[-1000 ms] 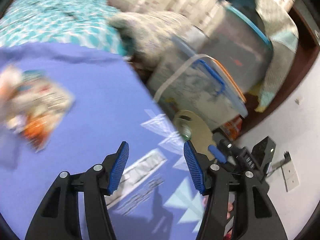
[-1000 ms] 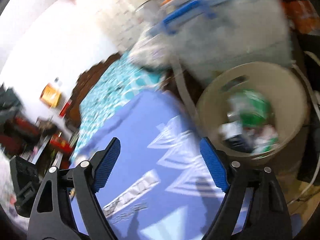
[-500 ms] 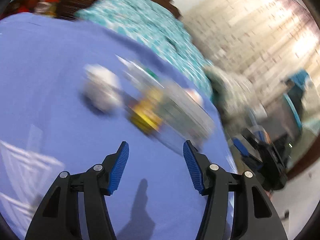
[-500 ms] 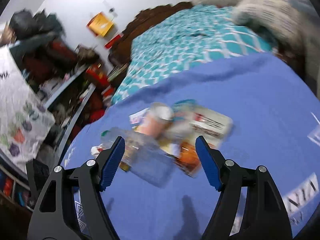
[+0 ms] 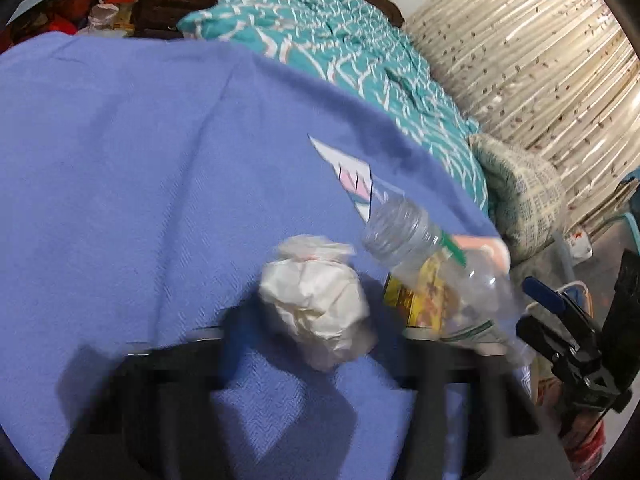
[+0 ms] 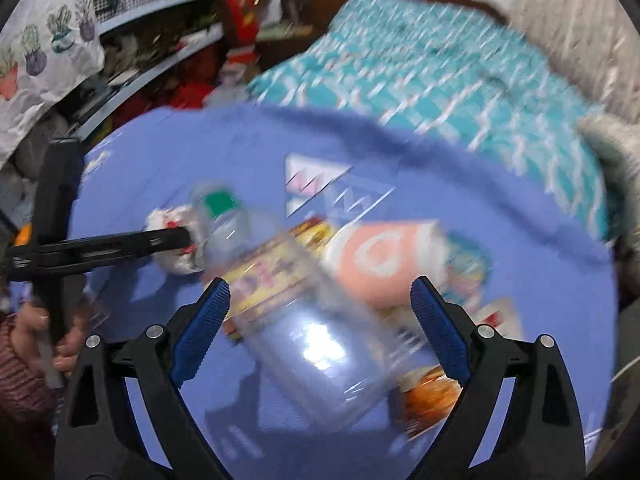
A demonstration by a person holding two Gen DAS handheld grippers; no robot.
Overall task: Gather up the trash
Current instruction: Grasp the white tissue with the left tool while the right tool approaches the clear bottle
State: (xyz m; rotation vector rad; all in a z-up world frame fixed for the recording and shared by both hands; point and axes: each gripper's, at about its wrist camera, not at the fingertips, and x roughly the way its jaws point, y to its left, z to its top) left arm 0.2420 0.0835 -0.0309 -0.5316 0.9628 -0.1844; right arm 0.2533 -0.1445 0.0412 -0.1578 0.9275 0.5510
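Note:
Trash lies on a blue blanket (image 5: 120, 168). A crumpled white bag (image 5: 316, 300) sits just ahead of my left gripper (image 5: 316, 364), whose fingers are motion-blurred dark shapes standing wide apart. Beside it lie a clear plastic bottle (image 5: 436, 264) with a green cap and a yellow wrapper (image 5: 416, 300). In the right wrist view my right gripper (image 6: 320, 328) is open with the clear bottle (image 6: 304, 328) between its fingers, not clamped. A pink cup (image 6: 384, 260), the yellow wrapper (image 6: 272, 268) and the white bag (image 6: 176, 240) lie behind.
A teal patterned bedspread (image 5: 360, 60) and a wooden headboard lie beyond the blanket. A patterned cushion (image 5: 524, 196) and storage boxes are at the right. Cluttered shelves (image 6: 160, 40) stand to the left. The other gripper (image 6: 100, 248) reaches in from the left.
Both grippers swung away from the bin and boxes toward the trash pile and came down close over it. The right one now straddles the bottle; the left one faces the white bag.

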